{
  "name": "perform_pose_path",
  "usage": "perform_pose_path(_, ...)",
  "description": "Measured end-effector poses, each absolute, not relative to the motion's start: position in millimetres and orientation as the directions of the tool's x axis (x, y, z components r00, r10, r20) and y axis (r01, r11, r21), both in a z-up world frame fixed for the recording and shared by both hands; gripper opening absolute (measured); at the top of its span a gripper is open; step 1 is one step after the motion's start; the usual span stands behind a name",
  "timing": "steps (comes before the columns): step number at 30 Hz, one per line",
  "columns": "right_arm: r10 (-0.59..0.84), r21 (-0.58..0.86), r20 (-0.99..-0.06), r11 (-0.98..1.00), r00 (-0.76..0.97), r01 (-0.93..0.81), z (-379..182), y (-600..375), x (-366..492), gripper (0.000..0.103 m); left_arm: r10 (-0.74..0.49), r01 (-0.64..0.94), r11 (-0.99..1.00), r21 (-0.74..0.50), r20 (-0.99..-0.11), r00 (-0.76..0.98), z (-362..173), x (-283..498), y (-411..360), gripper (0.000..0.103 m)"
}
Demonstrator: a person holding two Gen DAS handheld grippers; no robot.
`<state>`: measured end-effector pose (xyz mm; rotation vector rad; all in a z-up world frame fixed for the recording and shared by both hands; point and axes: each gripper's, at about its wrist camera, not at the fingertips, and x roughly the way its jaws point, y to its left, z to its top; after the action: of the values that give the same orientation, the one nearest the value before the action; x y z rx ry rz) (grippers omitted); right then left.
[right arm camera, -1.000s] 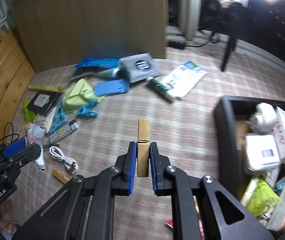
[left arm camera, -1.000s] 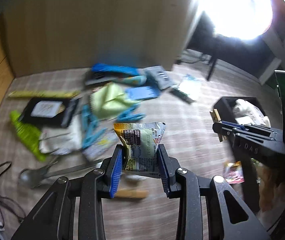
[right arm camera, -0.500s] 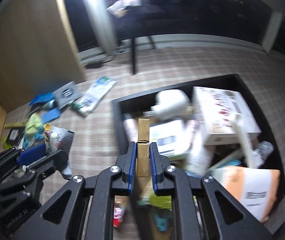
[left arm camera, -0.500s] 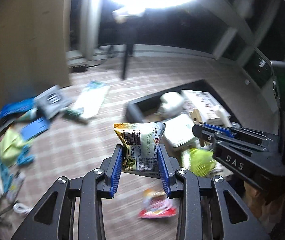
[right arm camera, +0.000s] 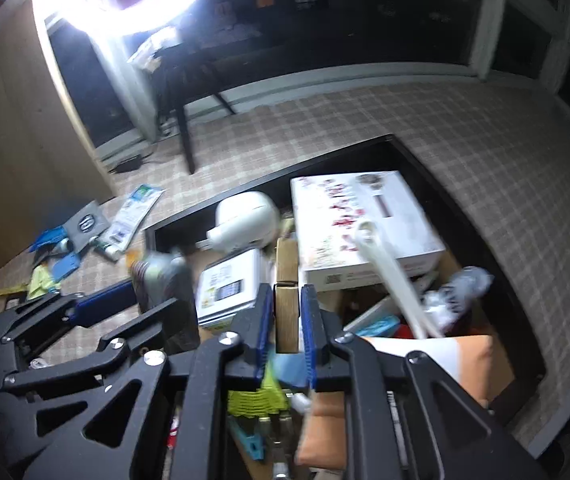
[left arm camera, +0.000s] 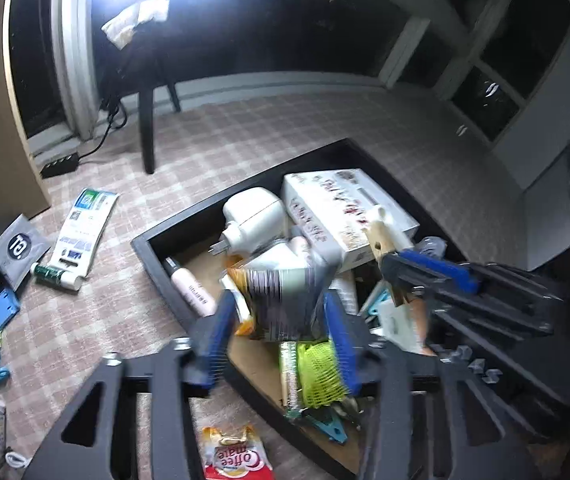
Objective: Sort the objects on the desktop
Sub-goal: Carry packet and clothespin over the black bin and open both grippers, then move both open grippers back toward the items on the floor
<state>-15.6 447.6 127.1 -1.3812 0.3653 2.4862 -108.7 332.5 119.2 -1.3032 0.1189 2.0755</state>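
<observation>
So we've got both hands parked right over the black bin (left arm camera: 157, 258), which makes sense since that's where all the sorted stuff is piling up. The left gripper (left arm camera: 281, 336) is spreading its jaws with the snack packet (left arm camera: 281, 300) sitting loose and blurry between them, pads no longer squeezing, so it looks like it's dropping onto the pile. The right gripper (right arm camera: 287, 320) is easing apart too, and the wooden clothespin (right arm camera: 287, 280) stands upright in the gap with a sliver of space on each side. Both point steeply down so things fall inside the walls. Meanwhile a coffee sachet (left arm camera: 235, 456) sits on the checked cloth (left arm camera: 245, 136) just outside, probably next.
</observation>
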Motion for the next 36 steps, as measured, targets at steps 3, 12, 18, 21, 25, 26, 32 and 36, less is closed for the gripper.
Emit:
perform_pose_path(3,0.103,0.125,-0.845,-0.916,-0.525,-0.381,133.2,455.5,-9.6,0.042,0.491,-0.556,-0.786,-0.269,-0.818,-0.298,120.7,-112.4,324.2,0.057)
perform_pose_path(12,0.1,0.114,-0.827,-0.934,-0.553,-0.339,145.6,435.3,-9.3,0.044,0.46,-0.546,-0.805,-0.23,-0.823,-0.332,126.4,-107.5,298.5,0.057)
perform_pose_path(18,0.058,0.11,-0.829,-0.959,-0.556,-0.263,146.3,403.4,-14.6,0.044,0.442,-0.501,-0.834,-0.23,-0.822,-0.358,133.2,-105.3,264.3,0.057)
perform_pose_path(21,0.037,0.107,-0.833,-0.968,-0.553,-0.225,145.5,386.0,-17.5,0.044,0.427,-0.462,-0.856,-0.233,-0.822,-0.376,135.3,-104.3,239.8,0.057)
perform_pose_path(25,0.009,0.099,-0.837,-0.981,-0.547,-0.166,144.8,363.9,-18.7,0.044,0.386,-0.379,-0.897,-0.229,-0.824,-0.415,137.6,-102.8,197.6,0.057)
perform_pose_path(26,0.001,0.096,-0.838,-0.984,-0.545,-0.149,144.4,356.9,-19.4,0.044,0.372,-0.357,-0.907,-0.224,-0.824,-0.428,137.8,-101.7,189.6,0.057)
perform_pose_path(32,-0.068,0.094,-0.844,-0.995,-0.532,-0.021,140.7,312.7,-25.8,0.044,0.291,-0.212,-0.953,-0.214,-0.841,-0.456,128.7,-93.4,129.1,0.057)
perform_pose_path(36,-0.118,0.093,-0.85,-0.993,-0.514,0.073,134.8,279.6,-31.8,0.044,0.237,-0.097,-0.971,-0.217,-0.857,-0.458,116.6,-84.8,87.6,0.057)
